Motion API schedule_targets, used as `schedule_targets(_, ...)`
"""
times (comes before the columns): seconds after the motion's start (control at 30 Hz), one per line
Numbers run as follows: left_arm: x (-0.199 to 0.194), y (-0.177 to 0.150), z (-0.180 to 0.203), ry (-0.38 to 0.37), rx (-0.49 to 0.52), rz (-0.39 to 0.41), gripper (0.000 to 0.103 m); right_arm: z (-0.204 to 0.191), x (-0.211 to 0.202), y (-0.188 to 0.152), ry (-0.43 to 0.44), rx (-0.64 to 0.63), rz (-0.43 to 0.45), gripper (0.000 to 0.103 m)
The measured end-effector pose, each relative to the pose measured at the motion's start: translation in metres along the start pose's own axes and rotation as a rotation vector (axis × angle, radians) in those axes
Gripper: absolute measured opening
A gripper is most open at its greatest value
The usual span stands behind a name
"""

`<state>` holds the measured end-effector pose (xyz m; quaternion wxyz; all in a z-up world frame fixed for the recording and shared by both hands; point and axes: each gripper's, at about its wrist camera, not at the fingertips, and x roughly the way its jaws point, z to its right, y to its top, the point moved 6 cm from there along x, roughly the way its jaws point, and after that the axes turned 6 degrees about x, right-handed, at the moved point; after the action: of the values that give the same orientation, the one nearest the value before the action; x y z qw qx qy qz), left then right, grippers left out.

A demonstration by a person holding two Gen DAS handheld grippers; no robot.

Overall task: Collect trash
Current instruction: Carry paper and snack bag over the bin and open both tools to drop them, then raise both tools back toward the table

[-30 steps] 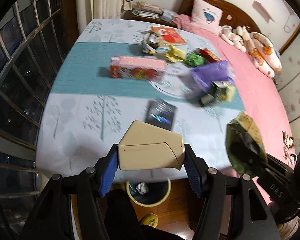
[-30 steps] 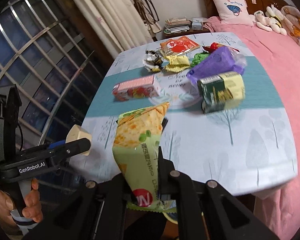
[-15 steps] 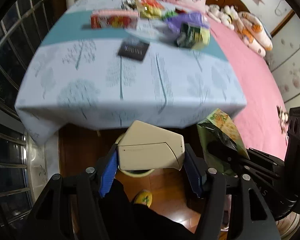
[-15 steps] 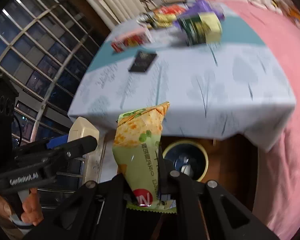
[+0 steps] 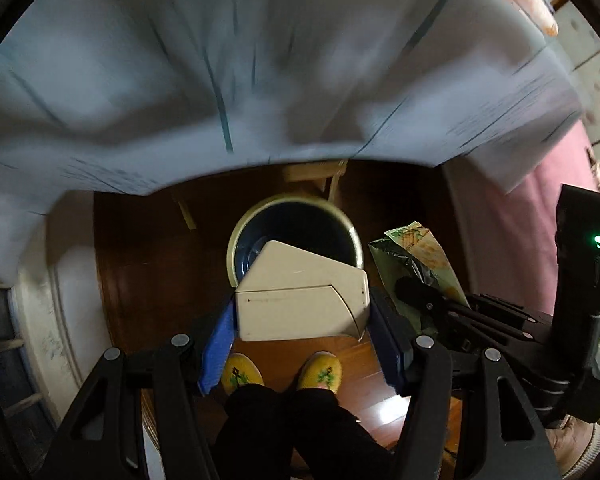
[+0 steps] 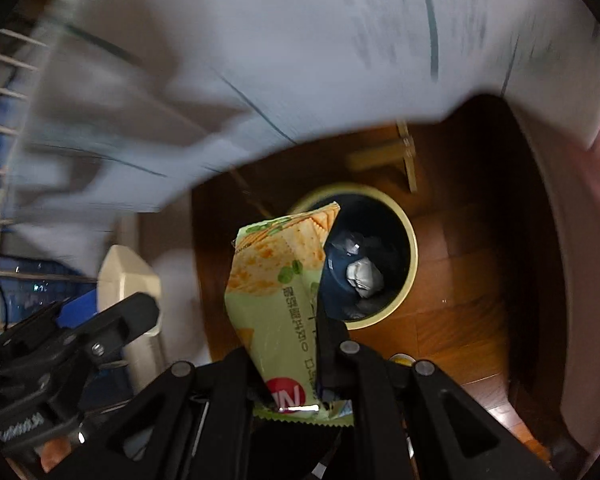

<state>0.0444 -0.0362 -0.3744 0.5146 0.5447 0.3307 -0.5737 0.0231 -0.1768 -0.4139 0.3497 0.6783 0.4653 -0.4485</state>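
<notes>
Wood floor (image 5: 148, 280) holds a bin (image 6: 408, 240); left gripper (image 5: 302, 316) clamps a box (image 5: 300, 300), right gripper (image 6: 296, 364) pinches a wrapper (image 6: 276, 280).

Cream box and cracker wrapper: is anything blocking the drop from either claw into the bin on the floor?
Nothing visible does. The round yellow-rimmed bin stands open-topped on the wooden floor, past the hanging tablecloth. The cream cardboard box and green cracker wrapper overlap its mouth in their views; only crumpled trash lies inside.
</notes>
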Motion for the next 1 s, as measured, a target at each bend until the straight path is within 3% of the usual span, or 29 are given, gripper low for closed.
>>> schedule_targets(0.2, 0.089, -0.002, -0.01, 0.013, 0.023, -0.027, 0.061, 0.032, 0.087, 0.009, -0.023, 0.067, -0.029, 0.01)
schedule_targets(0.3, 0.112, -0.001, -0.012, 0.031, 0.037, -0.02, 0.061, 0.041, 0.115, 0.011, -0.029, 0.061, -0.047, 0.012)
schedule_targets(0.37, 0.123, 0.001, -0.017, 0.044, 0.044, -0.025, 0.067, 0.047, 0.129, 0.012, -0.034, 0.063, -0.07, 0.024)
schedule_targets(0.4, 0.13, 0.001, -0.018, 0.055, 0.048, -0.033, 0.078, 0.048, 0.132, 0.013, -0.029, 0.061, -0.077, 0.033)
schedule_targets(0.47, 0.136, 0.004, -0.021, 0.061, 0.05, -0.02, 0.082, 0.049, 0.138, 0.016, -0.023, 0.054, -0.086, 0.052)
schedule_targets(0.5, 0.136, 0.006, -0.022, 0.066, 0.051, -0.005, 0.083, 0.05, 0.139, 0.018, -0.017, 0.048, -0.086, 0.063)
schedule_targets(0.53, 0.135, 0.006, -0.025, 0.072, 0.051, 0.004, 0.085, 0.05, 0.139, 0.02, -0.008, 0.039, -0.082, 0.067)
schedule_targets(0.6, 0.135, 0.008, -0.029, 0.086, 0.044, 0.01, 0.09, 0.049, 0.138, 0.022, -0.007, 0.025, -0.073, 0.067)
schedule_targets(0.8, 0.114, 0.009, -0.037, 0.099, 0.026, 0.032, 0.09, 0.04, 0.12, 0.025, -0.001, 0.021, -0.044, 0.067)
schedule_targets(1.0, 0.06, 0.005, -0.031, 0.109, 0.034, 0.052, 0.09, 0.025, 0.076, 0.021, -0.018, 0.02, -0.008, 0.067)
